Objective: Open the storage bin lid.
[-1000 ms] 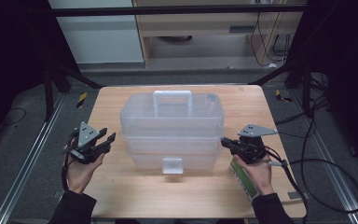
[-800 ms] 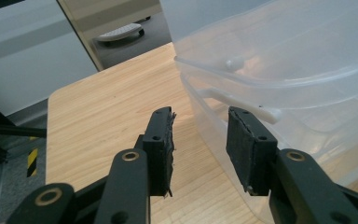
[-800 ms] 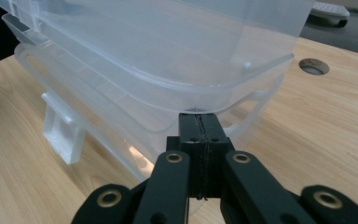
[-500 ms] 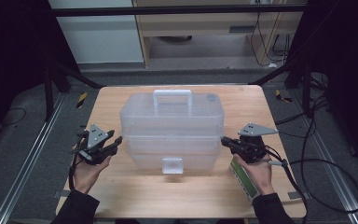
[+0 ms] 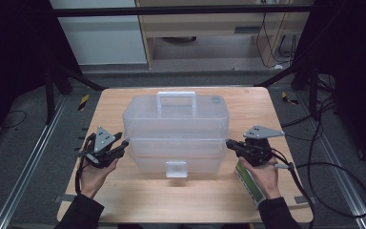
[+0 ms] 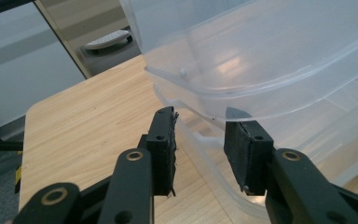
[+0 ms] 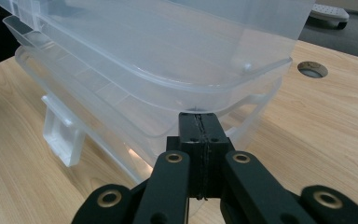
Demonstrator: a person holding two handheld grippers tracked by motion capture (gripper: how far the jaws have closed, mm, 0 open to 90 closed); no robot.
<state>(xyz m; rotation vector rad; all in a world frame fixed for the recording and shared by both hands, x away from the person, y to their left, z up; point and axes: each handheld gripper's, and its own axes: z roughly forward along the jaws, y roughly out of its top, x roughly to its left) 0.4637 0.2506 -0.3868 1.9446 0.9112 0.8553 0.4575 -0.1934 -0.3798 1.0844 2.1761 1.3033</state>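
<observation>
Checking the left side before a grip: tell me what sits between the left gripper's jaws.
In the left gripper view, the left gripper has the clear plastic box's rim edge running between its jaws, which have just been closing; bare wooden table lies beneath.

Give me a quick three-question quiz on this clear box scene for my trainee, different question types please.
1. True or false: the right tool has its jaws pressed together, with their tips up against the rim at the end of the clear plastic box.
2. Multiple choice: where does the box's front latch sit? A) on the side facing the person; B) on the far side; C) on top, beside the handle.
3. Fill in: the left tool stands with its jaws apart, and a ____ of the box runs between them.

Key: 1 true; 2 A; 3 rim. The left tool's jaws have just been closing, with the box's rim between them and not yet pinched.
</observation>
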